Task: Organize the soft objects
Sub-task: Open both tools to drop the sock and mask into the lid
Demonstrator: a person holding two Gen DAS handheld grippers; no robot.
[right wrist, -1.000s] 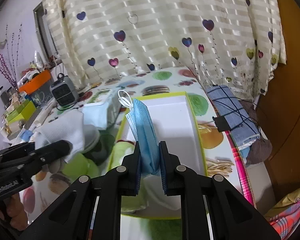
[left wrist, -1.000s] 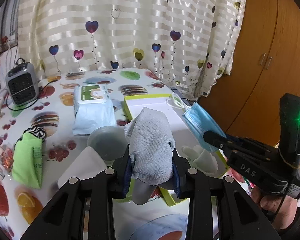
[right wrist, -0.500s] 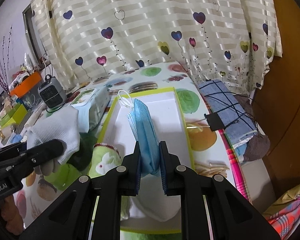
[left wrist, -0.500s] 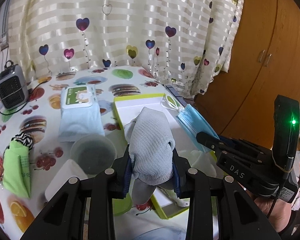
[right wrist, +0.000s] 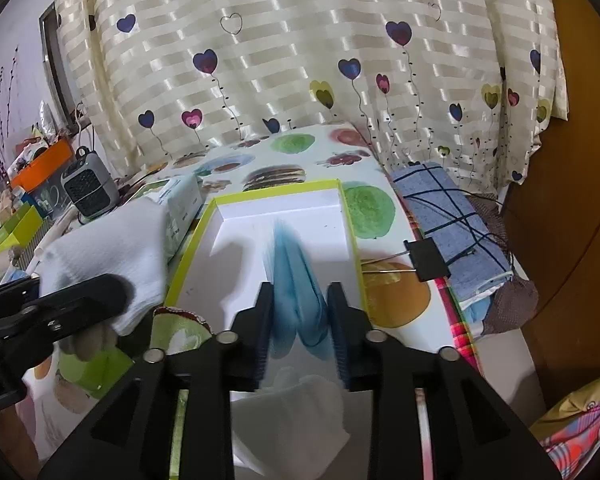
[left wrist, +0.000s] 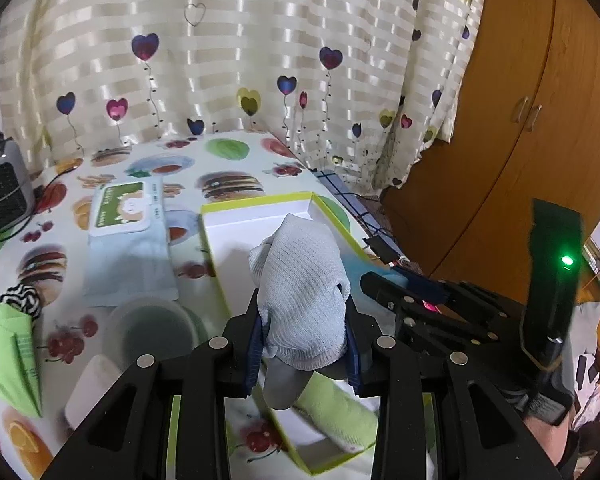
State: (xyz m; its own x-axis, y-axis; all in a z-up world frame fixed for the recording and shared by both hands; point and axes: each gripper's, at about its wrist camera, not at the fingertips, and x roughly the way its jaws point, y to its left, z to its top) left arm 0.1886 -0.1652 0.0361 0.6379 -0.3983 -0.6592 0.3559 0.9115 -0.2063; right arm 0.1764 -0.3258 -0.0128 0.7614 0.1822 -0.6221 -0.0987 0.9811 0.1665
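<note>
Now, in the left wrist view, the left gripper (left wrist: 304, 340) clamps a pale grey sock (left wrist: 300, 284) at frame centre, over the white box (left wrist: 256, 220). In the right wrist view, the right gripper (right wrist: 300, 320), jaws parted, has a blurred blue mask (right wrist: 296, 280) between them at centre.

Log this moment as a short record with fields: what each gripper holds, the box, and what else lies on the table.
left gripper: shut on grey sock, held above the box
right gripper: jaws parted, blue face mask between them, blurred, over the box
box: white inside, yellow-green rim, open
in box: white cloth at the near end
beside box: wet wipes pack, clear round container
table far corner: small grey fan heater
table left edge: green folded cloth
</note>
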